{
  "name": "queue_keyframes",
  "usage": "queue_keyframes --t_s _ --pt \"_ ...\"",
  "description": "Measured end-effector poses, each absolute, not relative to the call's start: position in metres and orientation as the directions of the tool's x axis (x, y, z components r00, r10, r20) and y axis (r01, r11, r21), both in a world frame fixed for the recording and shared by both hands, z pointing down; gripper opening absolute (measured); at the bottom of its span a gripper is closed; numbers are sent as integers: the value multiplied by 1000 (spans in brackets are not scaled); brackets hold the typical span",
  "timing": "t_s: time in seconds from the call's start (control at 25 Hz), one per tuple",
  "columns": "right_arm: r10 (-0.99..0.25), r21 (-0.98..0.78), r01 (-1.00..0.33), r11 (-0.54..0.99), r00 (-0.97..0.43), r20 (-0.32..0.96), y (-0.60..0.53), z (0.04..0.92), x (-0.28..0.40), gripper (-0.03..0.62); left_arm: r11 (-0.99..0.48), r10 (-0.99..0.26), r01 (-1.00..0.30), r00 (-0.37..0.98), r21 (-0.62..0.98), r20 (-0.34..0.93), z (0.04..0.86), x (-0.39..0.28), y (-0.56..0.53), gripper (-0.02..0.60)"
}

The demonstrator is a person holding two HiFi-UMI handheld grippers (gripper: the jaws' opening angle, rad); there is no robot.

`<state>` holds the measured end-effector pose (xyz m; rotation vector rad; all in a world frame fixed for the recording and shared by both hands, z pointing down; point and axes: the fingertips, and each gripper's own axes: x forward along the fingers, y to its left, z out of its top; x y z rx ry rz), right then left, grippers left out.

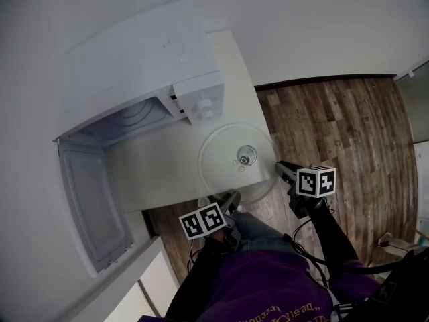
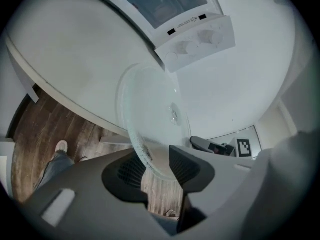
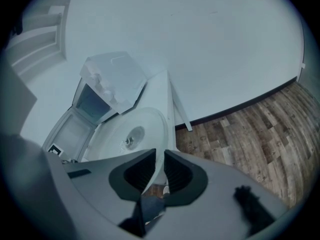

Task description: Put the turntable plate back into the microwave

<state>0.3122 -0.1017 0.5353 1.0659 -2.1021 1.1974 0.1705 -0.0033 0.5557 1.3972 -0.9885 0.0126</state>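
Note:
The clear glass turntable plate [image 1: 238,159] lies flat on the white table [image 1: 154,173] in front of the microwave [image 1: 134,79], its near edge hanging over the table's front edge. My left gripper [image 1: 231,198] is at the plate's near rim. In the left gripper view the plate [image 2: 150,114] runs between the jaws of the left gripper [image 2: 157,164], which stand wider than the rim, with floor showing in the gap. My right gripper [image 1: 281,168] is at the plate's right rim. In the right gripper view the right gripper [image 3: 160,169] is shut on the edge of the plate [image 3: 130,134].
The microwave's door [image 1: 94,206] hangs wide open to the left, and the cavity [image 1: 131,119] shows. Its control panel with two knobs [image 1: 204,102] is just behind the plate. Wooden floor [image 1: 335,133] lies to the right of and below the table. The person's legs [image 1: 268,274] are under the grippers.

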Motion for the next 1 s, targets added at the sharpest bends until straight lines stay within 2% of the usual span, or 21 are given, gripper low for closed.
queue_keyframes --t_s 0.2,0.36,0.68,1.0 --pt "-404 -475 -825 304 -564 720 -95 536 313 60 213 -583 -499 625 840 519 545 168 1 117" --pt "-427 -505 -812 292 -583 691 -95 526 311 60 113 -646 -492 623 863 440 522 162 -3 91" --pt "-415 -540 -786 302 -618 667 -82 519 292 60 26 -714 -459 613 888 338 497 141 6 83" --pt "-368 -558 -723 407 -689 624 -77 500 239 60 17 -824 -440 503 898 262 469 97 23 78"
